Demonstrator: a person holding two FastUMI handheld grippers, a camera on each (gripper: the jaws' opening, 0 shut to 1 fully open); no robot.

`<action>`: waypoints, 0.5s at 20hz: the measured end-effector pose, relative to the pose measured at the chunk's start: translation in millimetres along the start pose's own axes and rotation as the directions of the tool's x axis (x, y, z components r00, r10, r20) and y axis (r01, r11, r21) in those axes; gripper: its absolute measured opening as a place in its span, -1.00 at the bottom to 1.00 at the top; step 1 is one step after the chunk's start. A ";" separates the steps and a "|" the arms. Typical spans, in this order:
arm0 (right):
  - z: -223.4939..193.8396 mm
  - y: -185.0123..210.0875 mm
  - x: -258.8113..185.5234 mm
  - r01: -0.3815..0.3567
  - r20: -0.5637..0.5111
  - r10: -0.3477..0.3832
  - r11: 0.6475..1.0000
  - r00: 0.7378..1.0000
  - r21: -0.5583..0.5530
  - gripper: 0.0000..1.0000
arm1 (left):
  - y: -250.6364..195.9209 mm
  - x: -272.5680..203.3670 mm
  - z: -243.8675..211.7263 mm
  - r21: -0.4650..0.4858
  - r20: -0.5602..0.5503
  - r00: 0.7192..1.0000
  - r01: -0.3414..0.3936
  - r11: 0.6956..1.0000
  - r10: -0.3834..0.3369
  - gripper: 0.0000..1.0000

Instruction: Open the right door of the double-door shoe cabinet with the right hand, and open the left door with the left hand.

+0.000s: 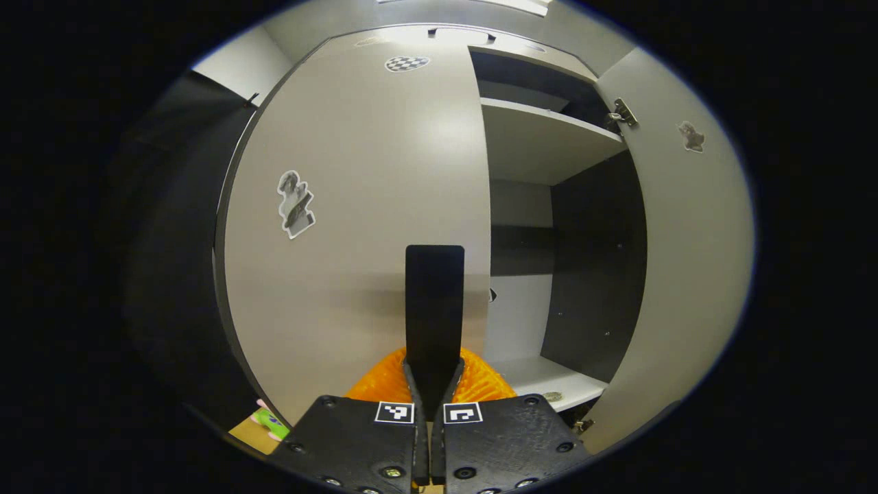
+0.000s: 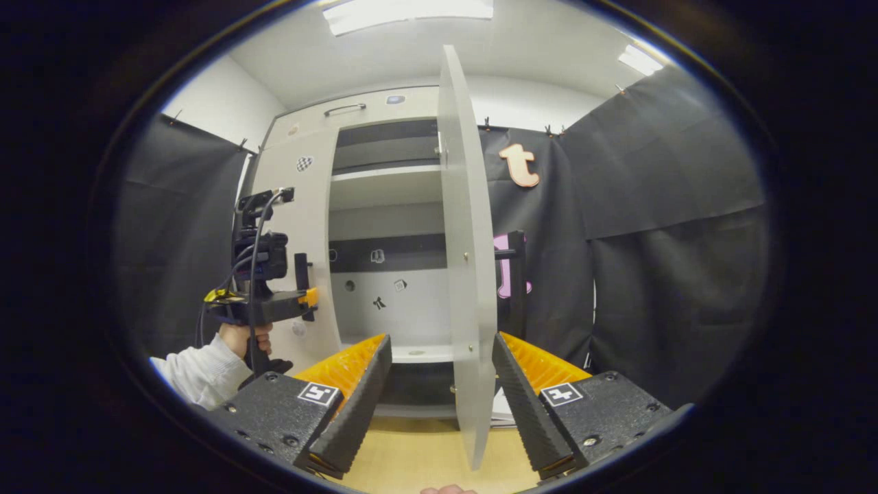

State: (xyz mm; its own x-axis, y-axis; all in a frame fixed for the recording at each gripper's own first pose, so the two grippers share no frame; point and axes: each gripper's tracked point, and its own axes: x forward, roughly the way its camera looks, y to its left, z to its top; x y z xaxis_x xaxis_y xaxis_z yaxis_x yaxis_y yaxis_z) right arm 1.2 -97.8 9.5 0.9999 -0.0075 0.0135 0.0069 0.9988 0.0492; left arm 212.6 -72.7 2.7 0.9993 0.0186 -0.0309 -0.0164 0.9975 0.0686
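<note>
Cabinet (image 2: 384,226) stands ahead of both tongs, its right half open to pale shelves (image 1: 542,137) and a dark inner wall. In the right gripper view the right door (image 2: 466,274) is swung out edge-on toward the camera and hangs between the two spread fingers of the right gripper (image 2: 439,384), touching neither finger as far as can be seen; those tongs are wide apart and hold nothing. In the left gripper view the same door (image 1: 686,274) sits far to the right of the left tongs, hinge (image 1: 623,113) showing near its top.

The left door (image 1: 357,226) is closed, or nearly so, and lies flat directly ahead of the left gripper (image 1: 433,309). A dark upright handle (image 1: 434,302) on that door, close to its free edge, rises from between the left gripper's fingers, which are drawn together on it, both pressing its lower end.

In the right gripper view the left gripper (image 2: 302,288) shows to the left of the right tongs, up against the left door (image 2: 302,233), held by a hand (image 2: 243,336) in a pale sleeve (image 2: 199,374).

Stickers (image 1: 296,204) dot the left door, above and left of the left tongs. A wooden floor (image 2: 411,453) lies beneath the right tongs.
</note>
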 end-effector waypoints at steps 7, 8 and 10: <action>-5.1 25.3 -10.0 -0.039 -0.007 0.039 0.999 0.999 0.007 0.84 | 20.0 -59.5 2.1 0.014 -0.012 0.999 0.046 0.999 -0.046 -0.97; -4.8 30.3 -10.5 -0.047 -0.006 0.047 0.999 0.999 0.004 0.84 | 26.7 -72.1 2.3 0.011 -0.008 0.999 0.049 0.999 -0.049 -0.98; -4.9 39.6 -11.6 -0.059 -0.002 0.059 0.998 0.998 -0.005 0.84 | 44.3 -93.8 2.7 0.025 -0.004 0.999 0.034 0.999 -0.034 -0.98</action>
State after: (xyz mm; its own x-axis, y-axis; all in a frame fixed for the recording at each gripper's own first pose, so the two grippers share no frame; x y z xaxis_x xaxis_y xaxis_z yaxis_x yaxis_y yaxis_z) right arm -10.1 -57.9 6.4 0.9986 0.0512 0.0142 -0.0518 0.9977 0.0437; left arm 118.3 -30.4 11.4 0.9992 -0.0149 -0.0371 0.0183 0.9955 0.0928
